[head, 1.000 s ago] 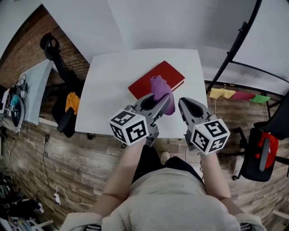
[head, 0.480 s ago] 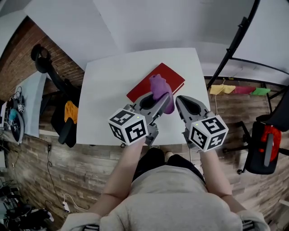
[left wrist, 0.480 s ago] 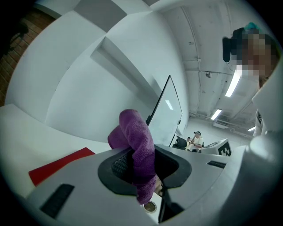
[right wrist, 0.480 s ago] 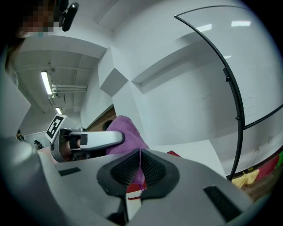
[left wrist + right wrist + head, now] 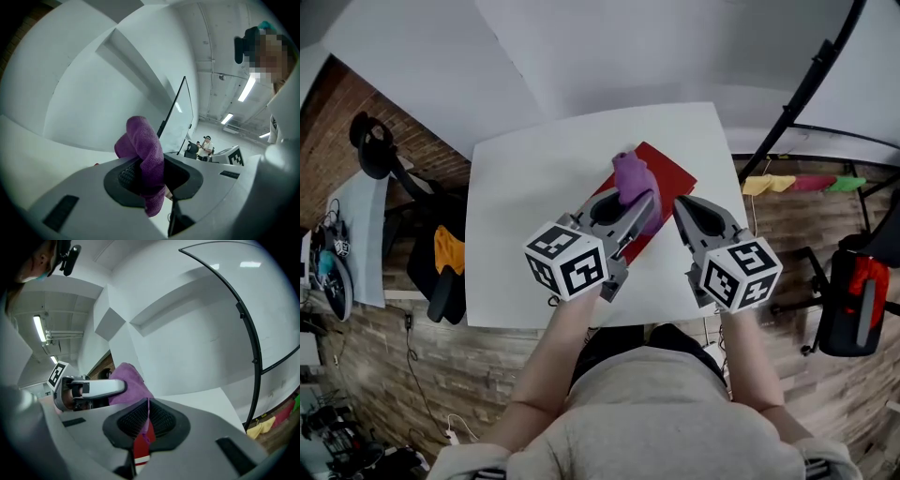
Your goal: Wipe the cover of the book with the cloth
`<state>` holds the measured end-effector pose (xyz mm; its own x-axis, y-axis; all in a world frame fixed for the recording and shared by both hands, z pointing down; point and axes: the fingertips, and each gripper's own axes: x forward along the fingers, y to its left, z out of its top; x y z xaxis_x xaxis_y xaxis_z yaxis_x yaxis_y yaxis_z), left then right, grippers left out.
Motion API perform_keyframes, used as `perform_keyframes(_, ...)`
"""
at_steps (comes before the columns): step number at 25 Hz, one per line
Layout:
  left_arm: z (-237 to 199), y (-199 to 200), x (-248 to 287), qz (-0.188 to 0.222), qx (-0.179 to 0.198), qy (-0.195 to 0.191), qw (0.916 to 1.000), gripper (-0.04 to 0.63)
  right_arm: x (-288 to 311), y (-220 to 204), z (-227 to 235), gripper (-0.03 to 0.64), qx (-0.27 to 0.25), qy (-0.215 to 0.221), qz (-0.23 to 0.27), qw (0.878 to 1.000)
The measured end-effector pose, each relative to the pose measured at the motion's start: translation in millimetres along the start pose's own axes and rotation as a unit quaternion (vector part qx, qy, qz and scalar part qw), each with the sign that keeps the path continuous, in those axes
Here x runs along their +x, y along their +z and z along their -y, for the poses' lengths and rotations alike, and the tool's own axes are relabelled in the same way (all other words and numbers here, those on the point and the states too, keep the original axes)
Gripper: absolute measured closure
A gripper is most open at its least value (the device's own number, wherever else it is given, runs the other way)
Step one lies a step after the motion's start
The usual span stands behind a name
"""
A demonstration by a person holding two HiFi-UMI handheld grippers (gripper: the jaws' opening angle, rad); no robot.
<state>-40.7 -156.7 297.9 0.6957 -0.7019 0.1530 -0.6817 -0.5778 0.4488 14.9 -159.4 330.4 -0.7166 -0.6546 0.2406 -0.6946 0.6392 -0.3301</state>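
A: White square table [image 5: 525, 178] took up the middle of the head view, standing on a brick-pattern floor [image 5: 375, 356]. What was on it?

B: One red hardcover book [image 5: 677, 174]. It lay flat, set diagonally on the far right part of the table. Its near corner was hidden under the tools.

A: Tool state?

B: Left gripper [image 5: 643, 204] reached in over the book, jaws clamped on a purple microfibre cloth [image 5: 630, 178]. The left gripper view confirmed it: fabric was squeezed between the ribbed black pads, with a wad bulging out above them and a tail hanging below.

A: And the other one?

B: Right gripper [image 5: 682, 204] sat just beside the left one, tip over the book's right half. Jaws were pressed together and the pads met with only a thin slit between them. The right gripper view showed a sliver of purple in that slit. I couldn't tell if it was pinched fabric or cloth seen through the gap. Below the pads, red cover showed, with a white page edge.

A: Cloth position?

B: It was bunched up, not spread out. In the head view it lay over the book's left half, its far end reaching the cover's far left edge. Whether it actually touched the cover wasn't clear from any view.
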Motion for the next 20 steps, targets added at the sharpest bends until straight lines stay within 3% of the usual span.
perform_keyframes(20,-72.1,-1.6,31.2,-0.028,-0.007,0.020,0.9994,0.489,55.5,-7.5,31.5,0.593,0.014,-0.023,-0.029,0.999)
